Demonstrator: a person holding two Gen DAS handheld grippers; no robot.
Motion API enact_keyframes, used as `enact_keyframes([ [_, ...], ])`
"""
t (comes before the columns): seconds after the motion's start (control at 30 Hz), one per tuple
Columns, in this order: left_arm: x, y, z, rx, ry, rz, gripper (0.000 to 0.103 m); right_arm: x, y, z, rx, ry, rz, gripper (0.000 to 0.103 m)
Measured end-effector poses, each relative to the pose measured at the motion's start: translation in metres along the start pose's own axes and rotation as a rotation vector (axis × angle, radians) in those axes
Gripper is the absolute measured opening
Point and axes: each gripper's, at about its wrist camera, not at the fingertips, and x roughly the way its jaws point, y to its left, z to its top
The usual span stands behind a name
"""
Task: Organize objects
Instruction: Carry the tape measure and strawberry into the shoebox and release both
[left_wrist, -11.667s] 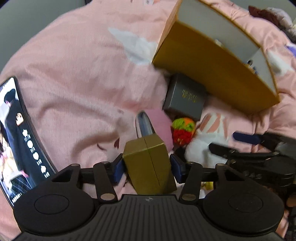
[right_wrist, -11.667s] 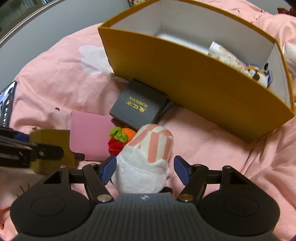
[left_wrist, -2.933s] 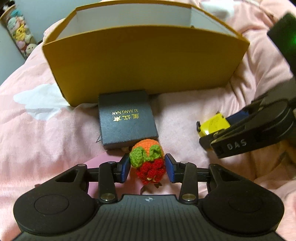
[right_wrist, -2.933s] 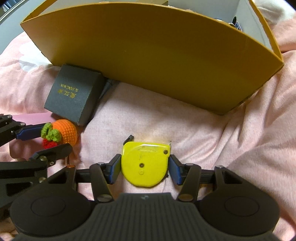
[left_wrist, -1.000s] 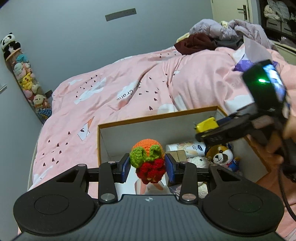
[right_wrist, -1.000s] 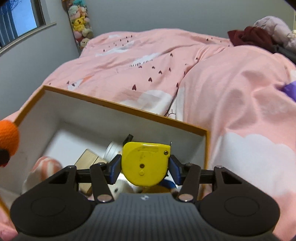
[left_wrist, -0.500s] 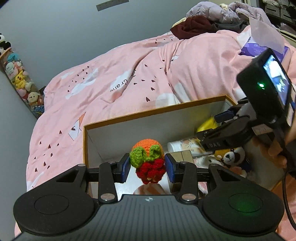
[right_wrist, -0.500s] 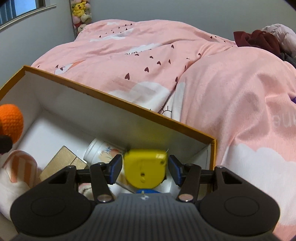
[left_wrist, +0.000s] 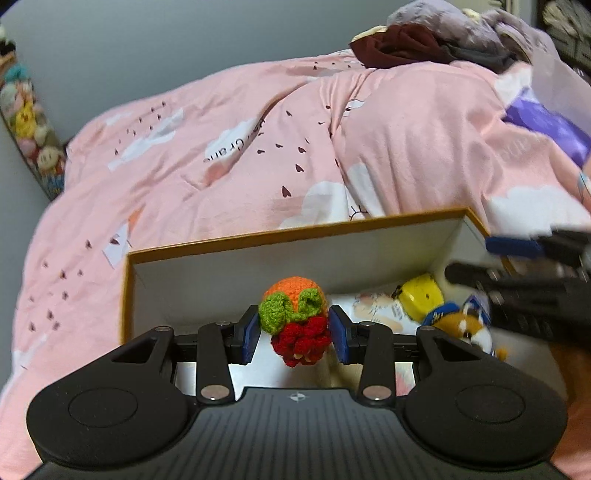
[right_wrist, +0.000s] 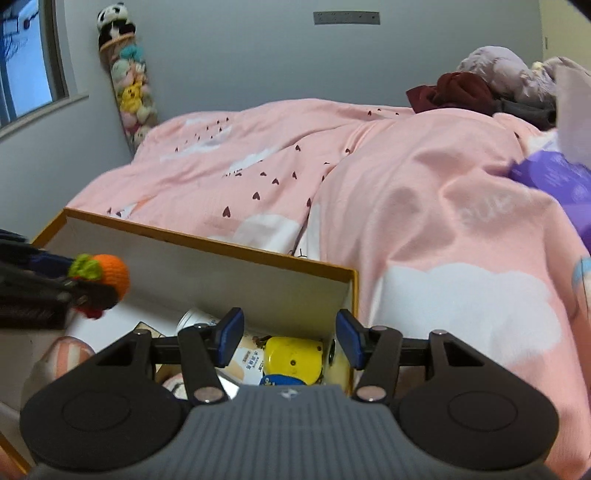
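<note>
Left tool (left_wrist: 293, 334) is still pinching the crochet toy (left_wrist: 295, 325), hanging mid-frame over the box (left_wrist: 295, 236). Right tool (right_wrist: 290, 338), jaws spread and empty, has just dropped the yellow tape (right_wrist: 293, 360); it is lying inside the box, lower centre. The toy is going in next.

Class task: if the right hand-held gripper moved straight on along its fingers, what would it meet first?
Probably the yellow plastic tape measure lying in the orange cardboard box, just beyond the open right hand-held gripper; depth is hard to judge.
</note>
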Motion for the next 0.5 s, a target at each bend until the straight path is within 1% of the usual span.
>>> enact_keyframes([
  [0.1,0.01,0.0,0.005,-0.019,0.015,-0.005,0.046,0.001,-0.004,-0.005,0.034,-0.003,0.026,0.058],
  [0.23,0.017,-0.006,0.007,0.0,0.022,0.018,0.046,0.002,0.003,-0.01,-0.003,-0.007,0.005,0.058],
  [0.3,0.019,-0.008,0.007,0.006,0.016,0.02,0.048,0.003,0.004,-0.013,-0.013,-0.005,-0.001,0.058],
  [0.43,0.023,-0.009,0.004,0.019,-0.004,0.046,0.048,0.0,0.005,-0.017,-0.026,-0.014,-0.006,0.058],
  [0.5,0.023,-0.007,0.003,0.013,0.004,0.037,0.048,0.0,0.005,-0.018,-0.023,-0.016,-0.003,0.058],
])
